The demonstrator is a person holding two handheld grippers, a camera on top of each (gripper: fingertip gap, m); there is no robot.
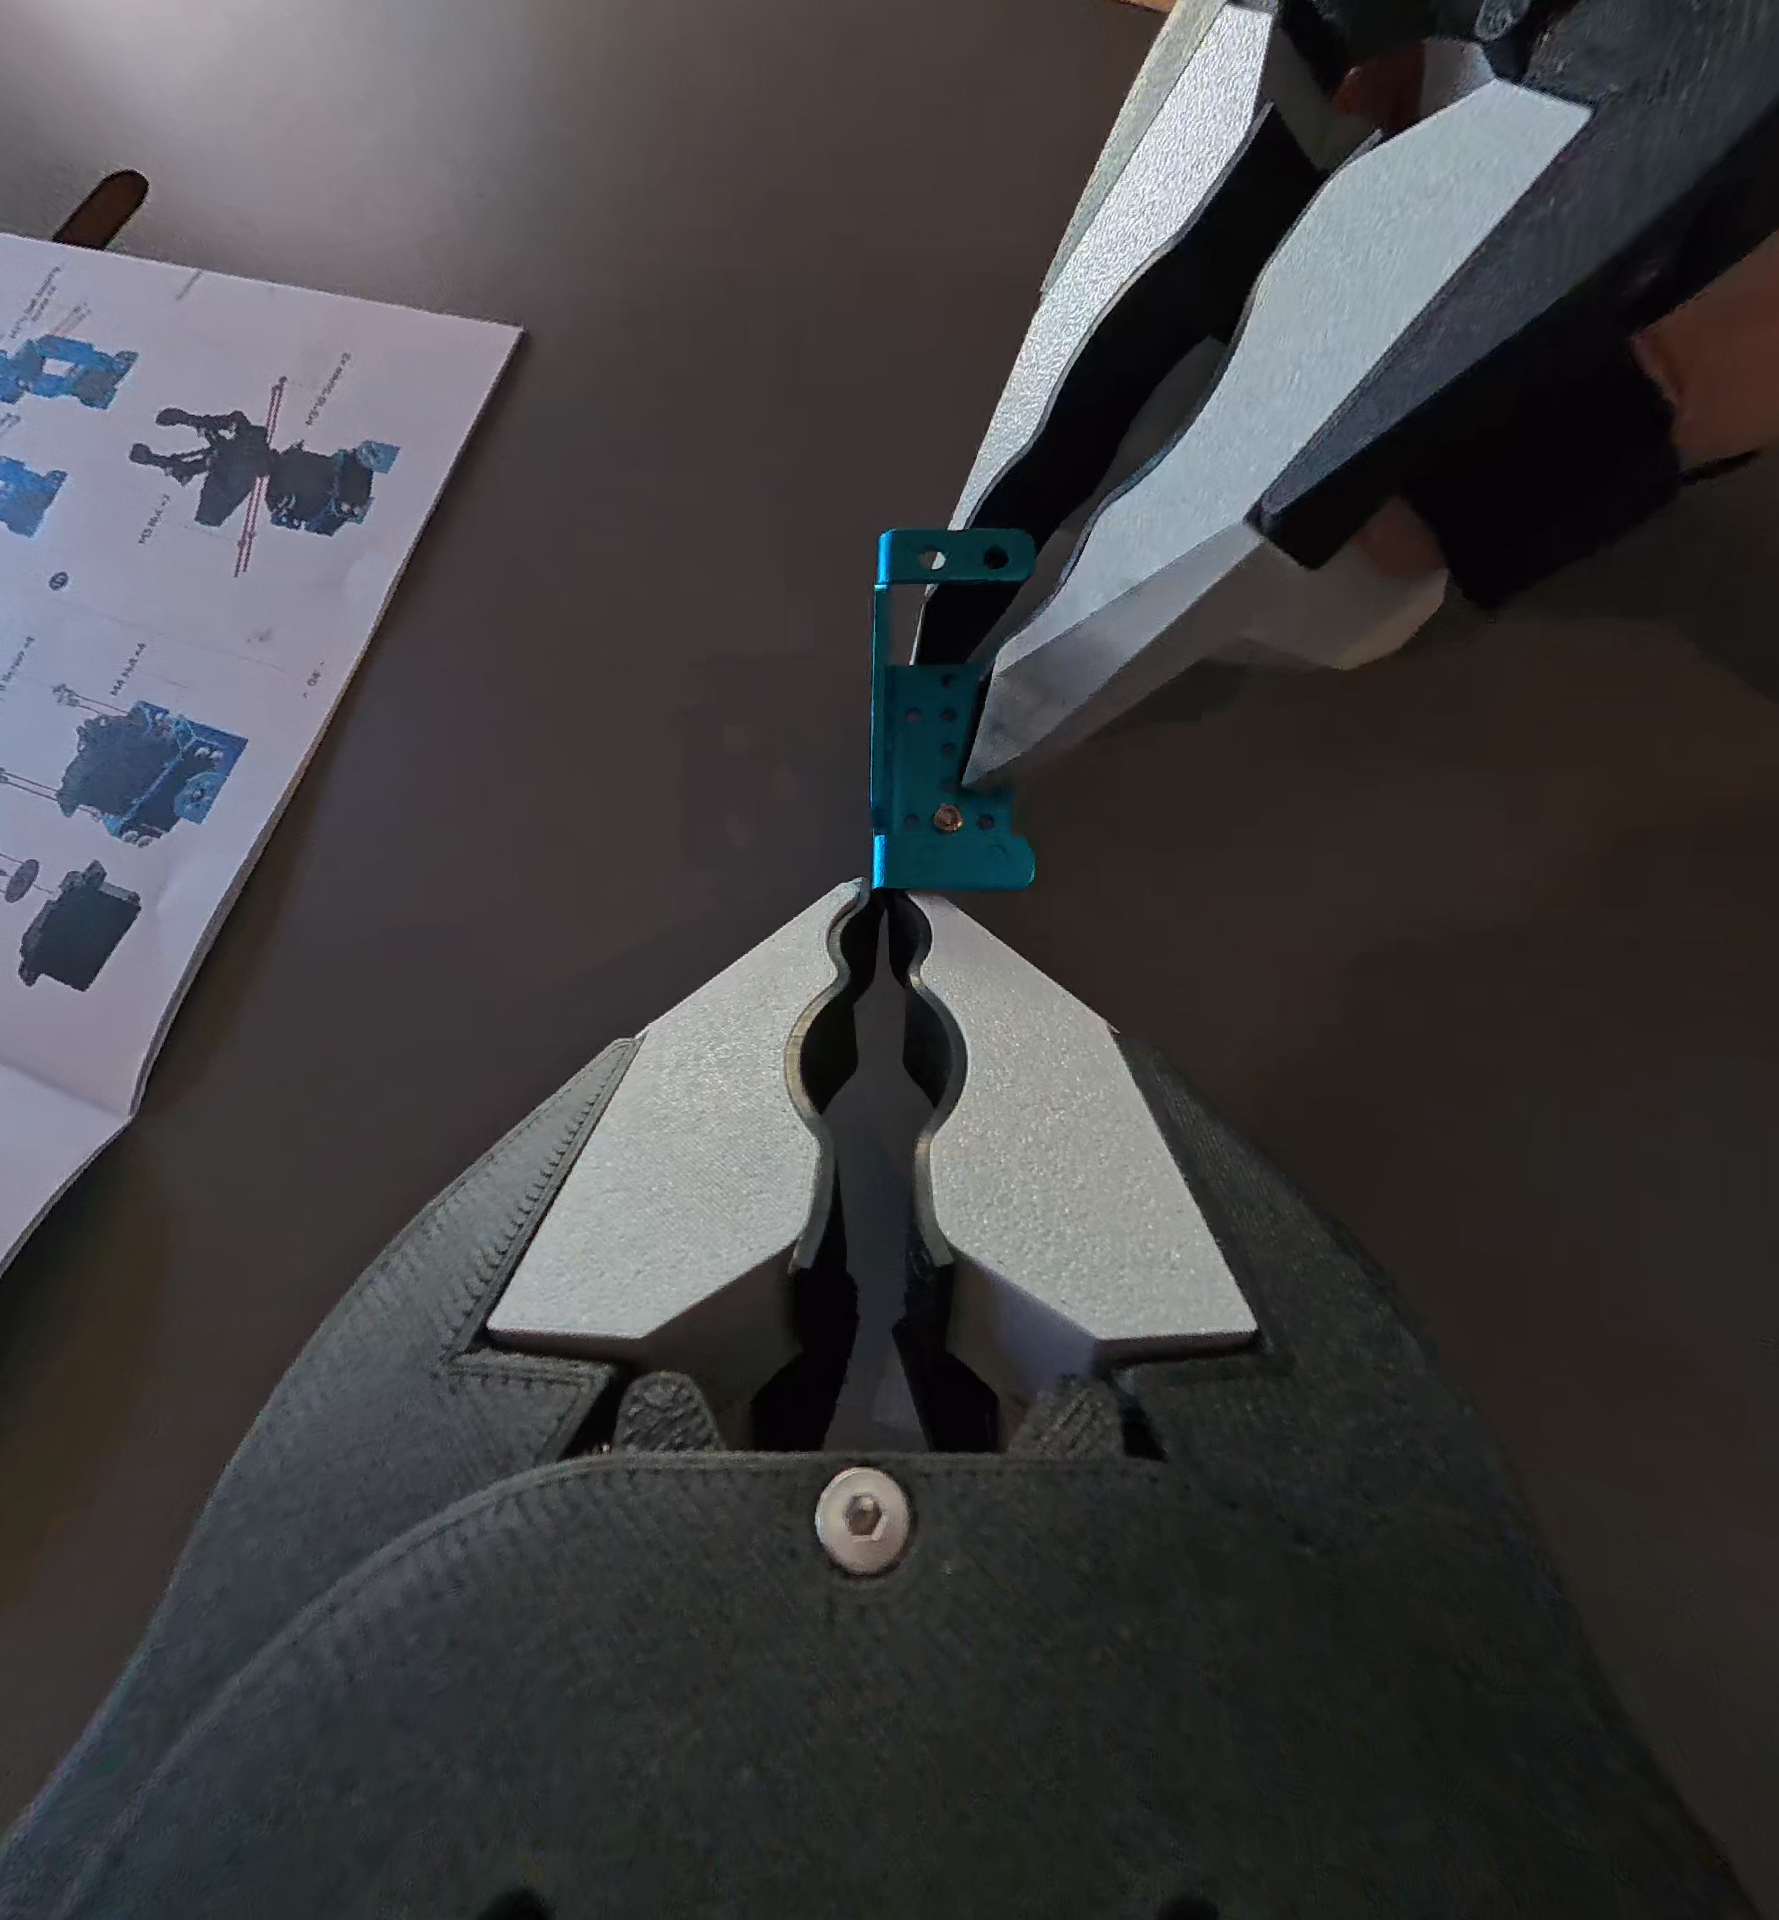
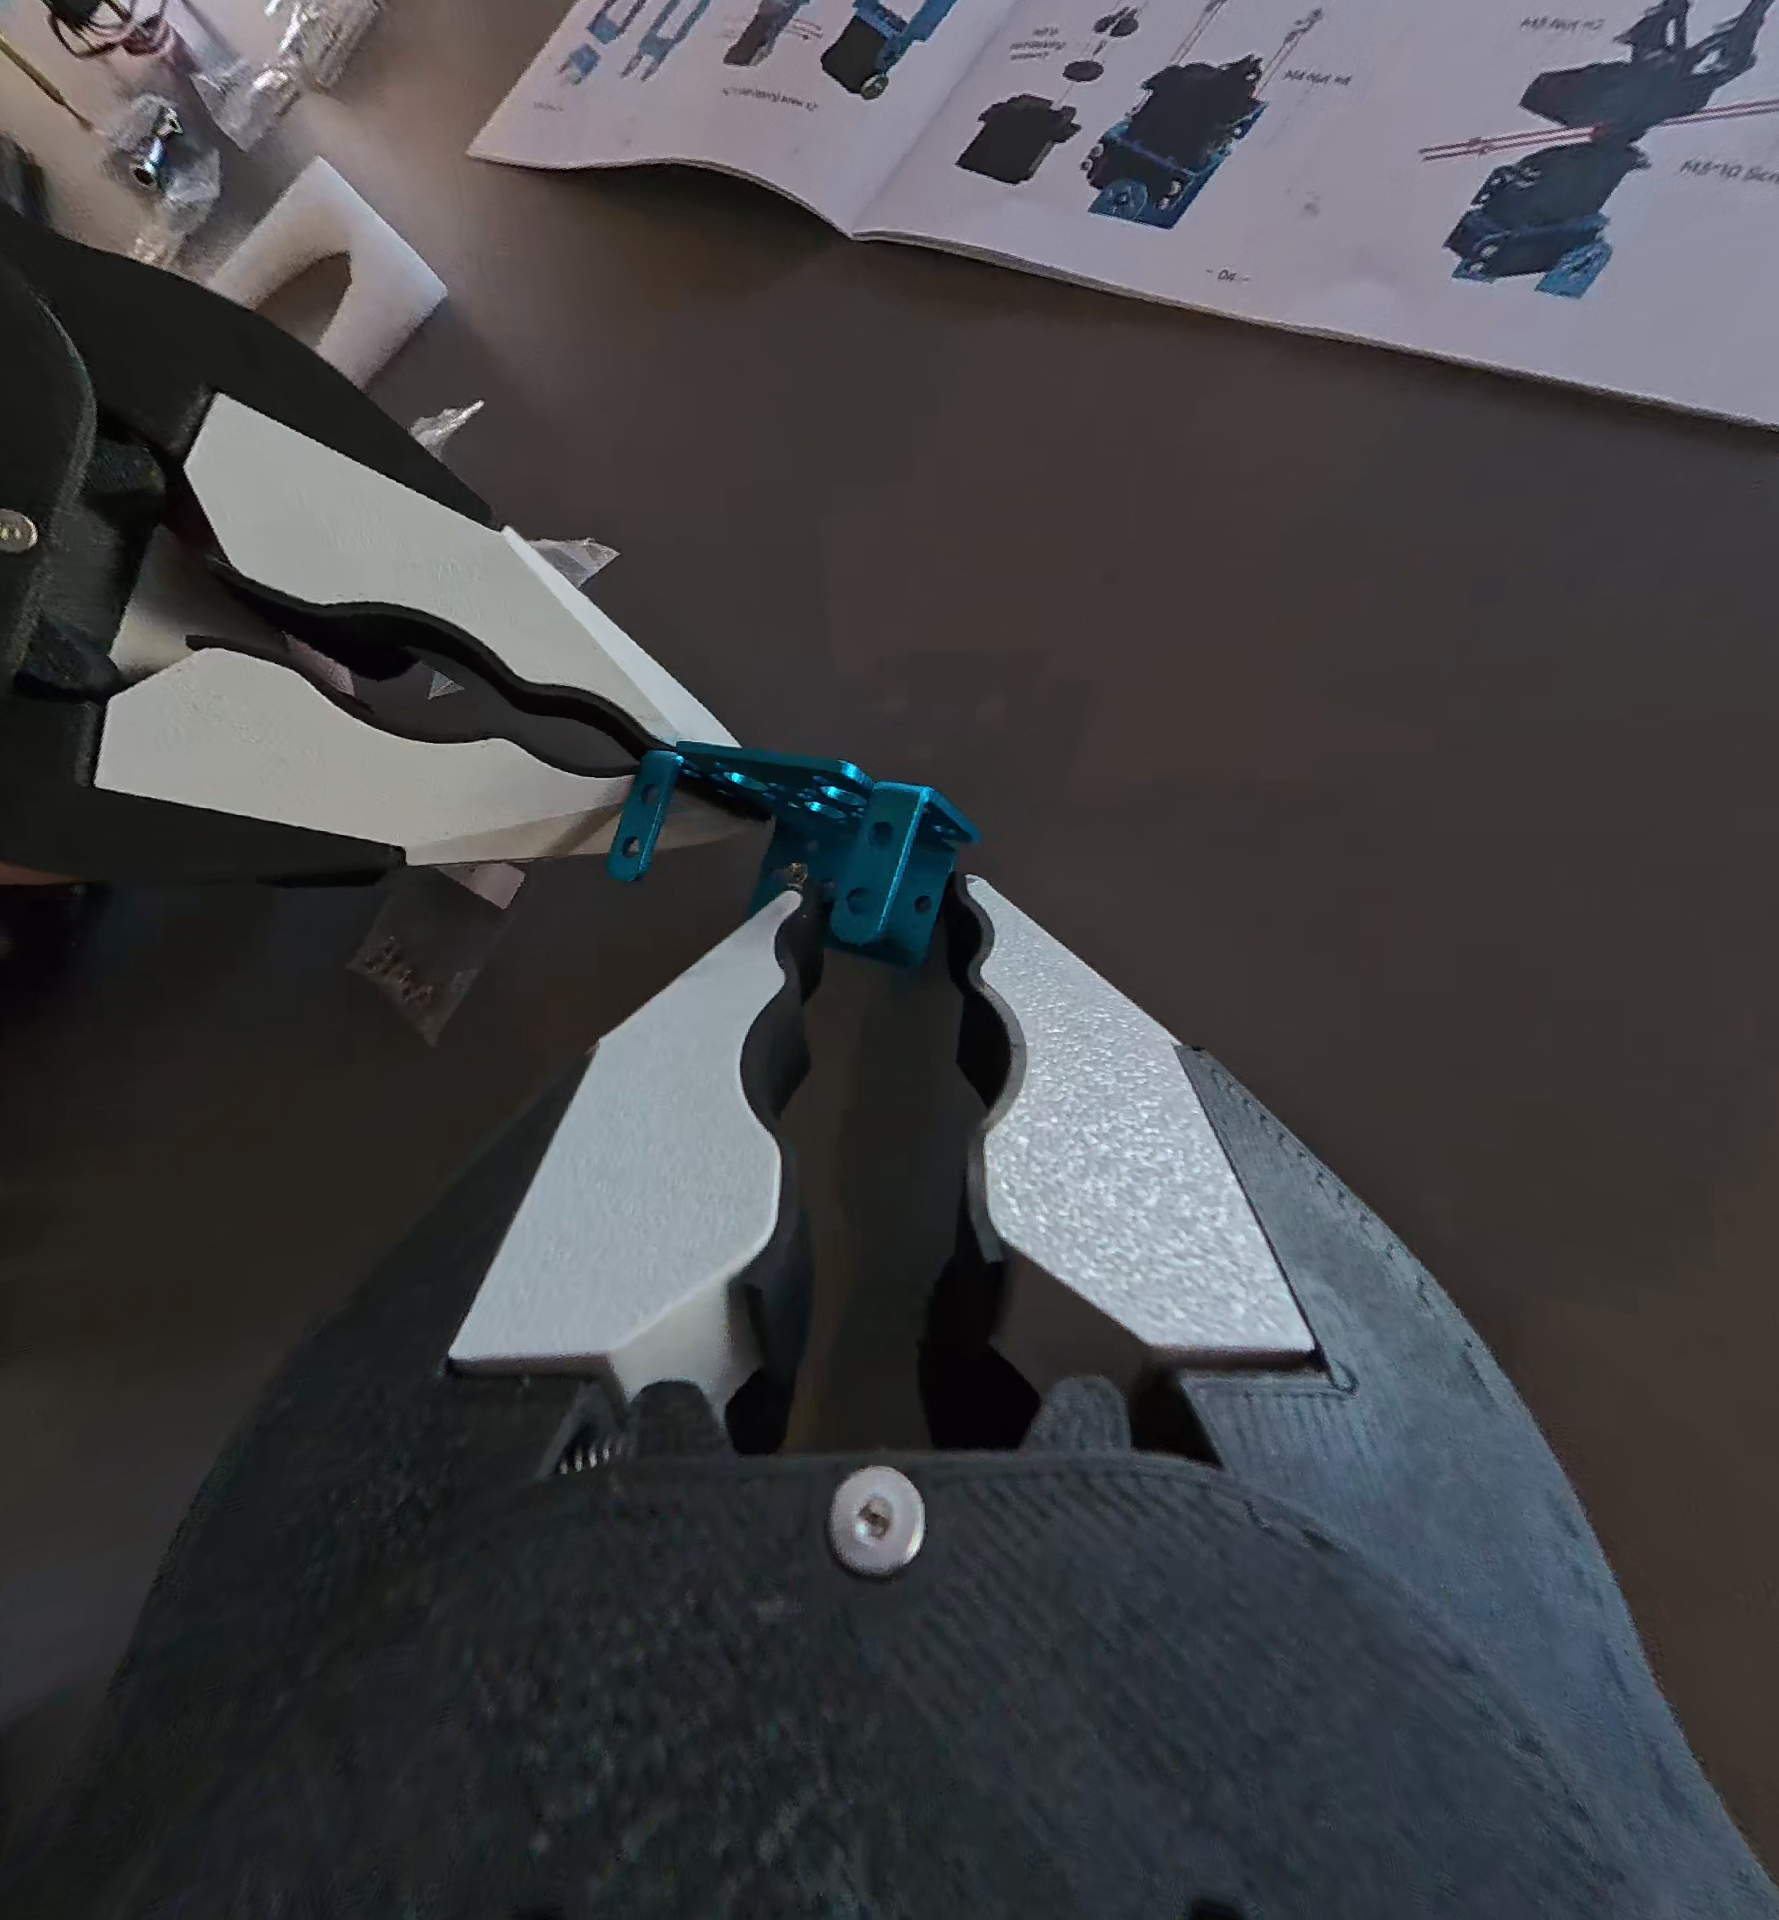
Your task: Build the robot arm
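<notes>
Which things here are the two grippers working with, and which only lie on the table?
In use: blue metal bracket with a small brass screw in it, clamped by the left gripper and the right gripper.

Lying about: open instruction booklet, white foam block, clear bags of hardware, small clear bag, all on the dark table.
</notes>
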